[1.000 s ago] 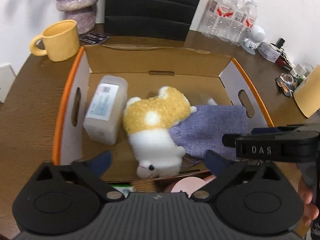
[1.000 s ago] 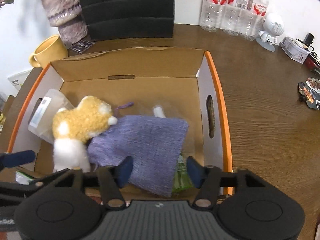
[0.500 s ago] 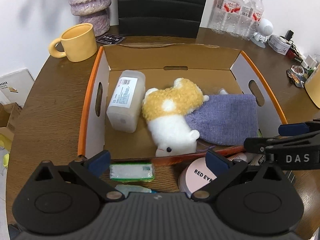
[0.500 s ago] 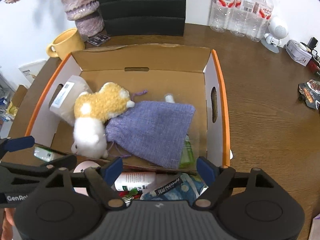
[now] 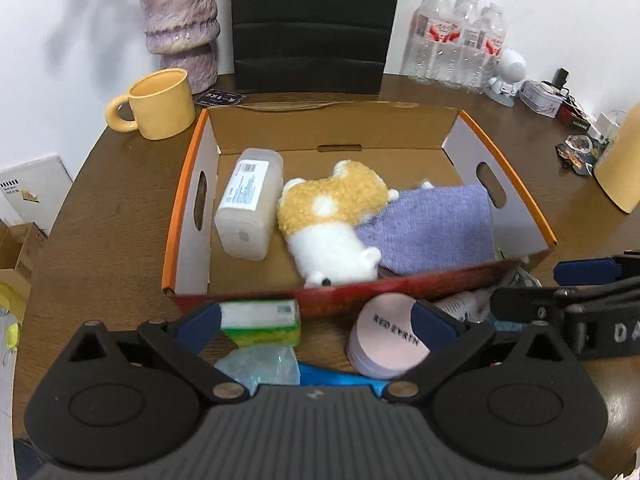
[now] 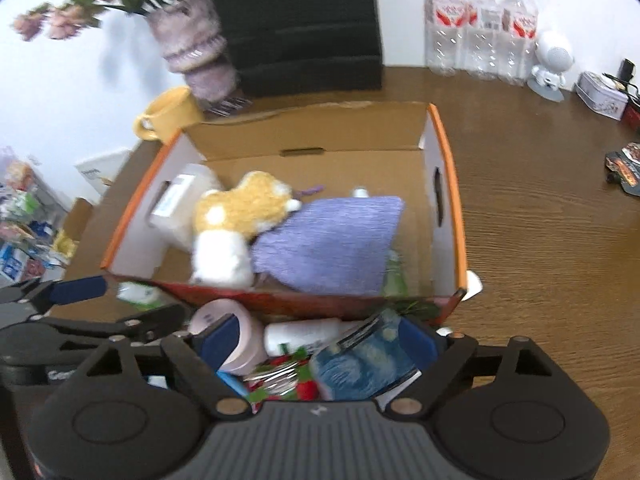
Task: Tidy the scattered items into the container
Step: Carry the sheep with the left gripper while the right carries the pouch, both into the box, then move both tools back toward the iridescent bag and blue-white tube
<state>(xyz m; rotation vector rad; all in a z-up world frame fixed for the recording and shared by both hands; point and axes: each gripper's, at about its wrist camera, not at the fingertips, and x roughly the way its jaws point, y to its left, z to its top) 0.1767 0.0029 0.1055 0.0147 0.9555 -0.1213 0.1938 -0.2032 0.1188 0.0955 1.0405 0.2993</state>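
So the left tool sits wide apart with nothing pinched in it, hanging over the stuff lying on the counter in front of the box. Between its blue fingers, going left to right: a green and white packet just beside the left finger, a crinkly clear bag below it, something blue under that, and a round pink tub partly behind the right finger. I can't tell if either finger touches anything.

The box is right past the tool tips, a cardboard tray with orange edges, white side walls with handle cutouts and a red front wall. Inside, left to right: a frosted plastic bottle lying flat with a white label, a fluffy yellow and white plush toy lying against it, and a purple cloth pouch tucked partly under the toy's back end, reaching the right wall.

The right tool has just been opening, and it's wide now with nothing gripped. It hangs over the pile at the front right of the box: the pink tub by its left finger, a white bottle on its side, a red and green wrapper, and a blue packet next to the right finger. That view is blurry.
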